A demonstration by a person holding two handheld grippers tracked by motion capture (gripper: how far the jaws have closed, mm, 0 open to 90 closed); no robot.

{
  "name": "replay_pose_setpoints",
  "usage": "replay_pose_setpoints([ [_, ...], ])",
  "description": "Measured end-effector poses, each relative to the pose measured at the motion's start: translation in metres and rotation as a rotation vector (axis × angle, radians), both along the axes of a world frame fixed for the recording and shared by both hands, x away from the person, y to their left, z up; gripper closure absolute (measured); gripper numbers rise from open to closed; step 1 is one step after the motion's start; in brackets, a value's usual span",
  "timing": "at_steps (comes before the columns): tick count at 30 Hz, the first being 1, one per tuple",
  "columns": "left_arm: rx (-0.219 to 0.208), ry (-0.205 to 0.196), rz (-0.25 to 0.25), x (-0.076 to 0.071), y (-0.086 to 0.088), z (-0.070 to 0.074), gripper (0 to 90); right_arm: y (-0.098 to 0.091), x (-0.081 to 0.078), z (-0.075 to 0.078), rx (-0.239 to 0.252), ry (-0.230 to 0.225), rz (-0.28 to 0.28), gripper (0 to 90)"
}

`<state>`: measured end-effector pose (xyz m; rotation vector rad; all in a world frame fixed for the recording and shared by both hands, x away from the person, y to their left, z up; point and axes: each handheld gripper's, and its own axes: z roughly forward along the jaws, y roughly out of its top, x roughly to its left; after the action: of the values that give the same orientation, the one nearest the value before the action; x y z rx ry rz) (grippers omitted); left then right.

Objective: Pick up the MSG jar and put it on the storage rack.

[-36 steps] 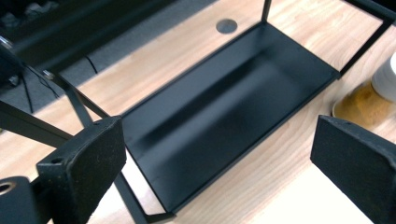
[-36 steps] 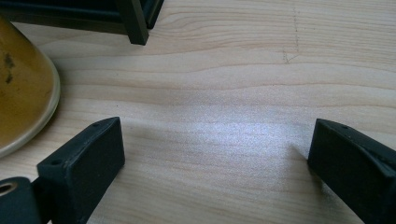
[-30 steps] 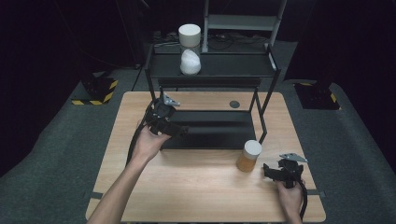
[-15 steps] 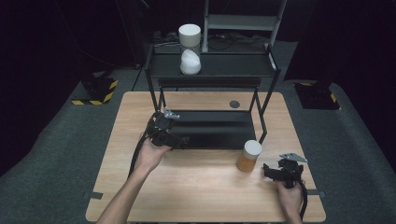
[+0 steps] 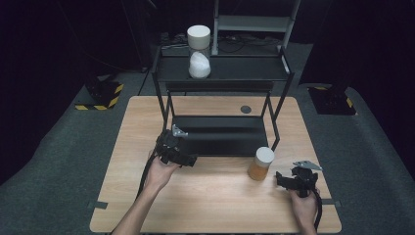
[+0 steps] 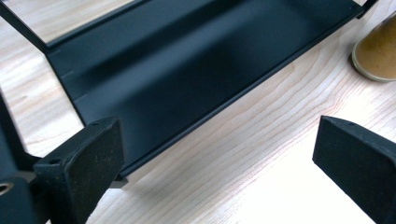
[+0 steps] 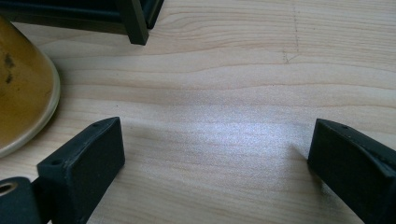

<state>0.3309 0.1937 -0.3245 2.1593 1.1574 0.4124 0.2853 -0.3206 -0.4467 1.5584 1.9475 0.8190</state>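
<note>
So at this point the left gripper (image 5: 188,160) sat just left of centre in the high view, by the front left corner of the black metal two-tier shelf rack (image 5: 222,134). Its jaws were wide apart with nothing in them; its own view had bare wood and the rack's lower tray between them.

The amber jar with the cream lid (image 5: 260,163) stood on the light wooden table (image 5: 215,205) right of centre, just in front of the rack's front right leg. It peeked into the upper right of the left gripper view (image 6: 377,51).

Up top centre, a clear jar of white powder with a pale lid (image 5: 199,52) was on the upper shelf.

Lower right, the right gripper (image 5: 280,179) rested near the amber jar, jaws spread, empty, jar at the left edge of its view (image 7: 21,84).

My guess: this was the approach stage, nobody had hold of the jar. Next move probably called for one gripper to line up around the jar's body and close gently, keeping it upright.
</note>
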Motion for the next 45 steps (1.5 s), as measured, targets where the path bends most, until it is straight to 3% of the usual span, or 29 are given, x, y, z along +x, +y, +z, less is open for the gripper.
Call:
replay_pose_setpoints([
  [4, -0.020, 0.000, -0.005, -0.001, 0.003, -0.012, 2.3, 0.000, 0.000, 0.000, 0.000, 0.000, 0.000, 3.2],
  [9, 0.004, -0.014, 0.023, -0.007, -0.002, -0.030, 2.0, 0.000, 0.000, 0.000, 0.000, 0.000, 0.000, 3.2],
  [13, -0.004, -0.001, 0.047, -0.010, -0.003, -0.050, 1.9, 0.000, 0.000, 0.000, 0.000, 0.000, 0.000, 3.2],
  [29, -0.021, 0.000, 0.045, -0.017, -0.008, -0.096, 1.7, 0.000, 0.000, 0.000, 0.000, 0.000, 0.000, 3.2],
  [31, -0.017, 0.000, 0.049, -0.017, -0.011, -0.101, 1.7, 0.000, 0.000, 0.000, 0.000, 0.000, 0.000, 3.2],
  [37, 0.055, -0.022, 0.057, -0.022, -0.026, -0.111, 1.0, 0.000, 0.000, 0.000, 0.000, 0.000, 0.000, 3.2],
  [42, 0.011, -0.035, 0.073, -0.024, -0.020, -0.119, 0.3, 0.001, 0.000, 0.000, 0.000, 0.001, -0.004, 3.2],
  [45, -0.015, -0.066, 0.077, -0.030, -0.016, -0.127, 0.3, 0.001, 0.000, 0.000, 0.000, 0.001, -0.005, 3.2],
])
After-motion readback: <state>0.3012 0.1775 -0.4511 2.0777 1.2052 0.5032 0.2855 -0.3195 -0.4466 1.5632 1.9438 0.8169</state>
